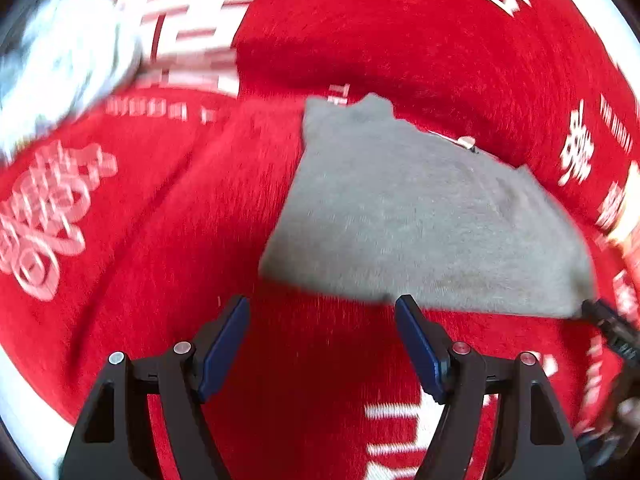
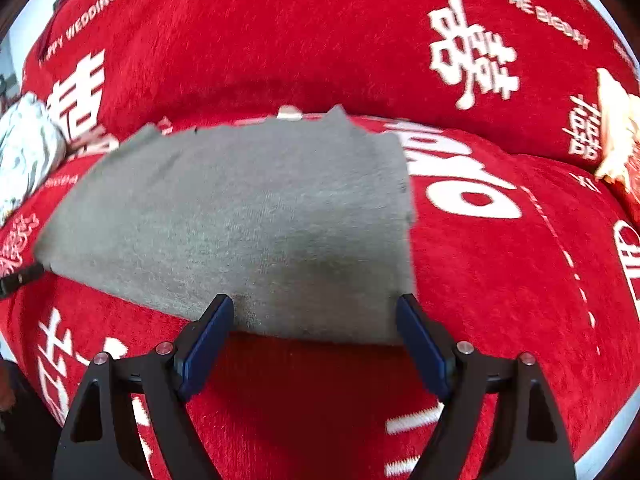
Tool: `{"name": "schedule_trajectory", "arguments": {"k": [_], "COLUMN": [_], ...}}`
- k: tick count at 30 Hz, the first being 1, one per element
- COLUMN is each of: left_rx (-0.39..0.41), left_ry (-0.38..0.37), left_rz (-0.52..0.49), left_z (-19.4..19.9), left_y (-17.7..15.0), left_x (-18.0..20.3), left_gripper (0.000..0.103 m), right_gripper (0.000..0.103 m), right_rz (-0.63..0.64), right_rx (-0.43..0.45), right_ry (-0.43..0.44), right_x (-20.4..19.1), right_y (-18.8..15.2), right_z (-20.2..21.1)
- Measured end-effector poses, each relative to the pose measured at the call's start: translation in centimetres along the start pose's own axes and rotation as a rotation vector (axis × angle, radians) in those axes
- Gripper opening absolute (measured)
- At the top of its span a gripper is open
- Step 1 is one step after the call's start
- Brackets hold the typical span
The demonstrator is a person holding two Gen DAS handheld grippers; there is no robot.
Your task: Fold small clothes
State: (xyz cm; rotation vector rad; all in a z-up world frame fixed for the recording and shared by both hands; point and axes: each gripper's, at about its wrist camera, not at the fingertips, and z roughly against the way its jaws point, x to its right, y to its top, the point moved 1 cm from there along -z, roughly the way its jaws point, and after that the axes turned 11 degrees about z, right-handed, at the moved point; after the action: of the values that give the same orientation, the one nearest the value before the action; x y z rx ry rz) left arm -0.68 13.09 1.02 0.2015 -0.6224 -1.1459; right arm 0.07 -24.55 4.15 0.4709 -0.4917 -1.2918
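A grey garment (image 1: 420, 216) lies folded flat on a red sofa cover (image 1: 200, 208); it also shows in the right wrist view (image 2: 248, 220). My left gripper (image 1: 322, 304) is open and empty, just short of the garment's near edge, toward its left corner. My right gripper (image 2: 314, 304) is open, its blue fingertips (image 2: 212, 320) at the garment's near edge toward its right corner, not closed on it. The right gripper's tip (image 1: 608, 320) shows at the garment's right corner in the left wrist view. A small white tag (image 2: 289, 112) shows at the garment's far edge.
The red cover has white printed characters and lettering (image 2: 472, 48). A white patterned cloth bundle (image 2: 24, 156) lies at the far left, blurred in the left wrist view (image 1: 60, 68). A cream-coloured object (image 2: 616, 132) sits at the far right. The sofa backrest rises behind the garment.
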Motion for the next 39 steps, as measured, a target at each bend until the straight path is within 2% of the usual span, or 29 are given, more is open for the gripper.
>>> {"name": "schedule_trajectory", "arguments": {"k": [1,2,6,7,8,10,14,17,21,24,27,29,30,31,32,34,36,38,39], "left_rx": [-0.026,-0.014,-0.06,-0.061,-0.066,-0.08,-0.079,-0.059,-0.062,-0.06,-0.068,-0.079,-0.081,-0.082,-0.08,-0.069,-0.044,-0.009,0.011], "left_ry": [-0.051,-0.072,-0.245,-0.267,-0.277,-0.302,-0.44,-0.503,-0.506,-0.484,-0.472,-0.474,-0.472,-0.463,-0.452,-0.435,-0.411,-0.378,-0.355], "left_rz": [0.044,0.06,0.135,0.143,0.148,0.194,0.284,0.307,0.329,0.322,0.318,0.322,0.323,0.319,0.311,0.296,0.264,0.211,0.178], "left_z": [-0.3,-0.3,-2.2,-2.7,-3.3,-4.9,-5.9,-6.0,-6.1,-6.1,-6.2,-6.2,-6.3,-6.4,-6.4,-6.2,-5.8,-5.0,-4.6], "left_y": [0.1,0.4,2.2,2.5,3.0,4.1,4.3,3.7,3.9,4.0,4.1,4.4,4.5,4.6,4.7,4.9,5.0,5.1,5.1], "left_x": [-0.6,-0.6,0.2,0.5,0.8,0.5,-1.5,-2.3,-2.5,-2.4,-2.3,-2.4,-2.3,-2.2,-2.1,-1.6,-1.0,0.0,0.6], "left_gripper": [0.076,0.076,0.074,0.06,0.039,0.034,0.026,0.023,0.02,0.02,0.02,0.017,0.017,0.015,0.015,0.015,0.015,0.013,0.013], "right_gripper": [0.086,0.086,0.086,0.086,0.086,0.086,0.086,0.086,0.086,0.086,0.086,0.088,0.096,0.096,0.095,0.08,0.039,0.024,0.022], "right_rz": [-0.006,-0.012,-0.006,0.003,0.015,0.034,0.067,0.076,0.098,0.152,0.196,0.248,0.298,0.35,0.446,0.468,0.451,0.434,0.409], "right_rx": [0.008,0.02,0.031,0.028,0.021,0.008,-0.008,-0.048,-0.129,-0.188,-0.242,-0.295,-0.315,-0.303,-0.3,-0.265,-0.258,-0.262,-0.258], "right_ry": [0.002,0.012,0.061,0.065,0.068,0.075,0.093,0.175,0.276,0.277,0.294,0.287,0.241,0.202,0.129,0.115,0.077,0.105,0.143], "right_x": [-0.1,-0.5,-2.6,-3.2,-3.8,-4.8,-6.6,-9.3,-14.7,-20.2,-24.8,-27.3,-28.8,-29.8,-31.3,-31.5,-30.2,-28.7,-27.7], "right_y": [0.1,0.3,2.0,2.3,2.7,3.7,6.9,11.5,17.1,20.8,22.6,22.8,22.7,22.7,22.2,22.2,22.5,22.9,23.1], "right_z": [0.3,0.7,0.7,0.5,0.3,0.0,-0.9,-3.3,-8.5,-13.1,-16.5,-18.5,-19.5,-19.8,-20.2,-19.9,-19.5,-19.1,-18.7]}}
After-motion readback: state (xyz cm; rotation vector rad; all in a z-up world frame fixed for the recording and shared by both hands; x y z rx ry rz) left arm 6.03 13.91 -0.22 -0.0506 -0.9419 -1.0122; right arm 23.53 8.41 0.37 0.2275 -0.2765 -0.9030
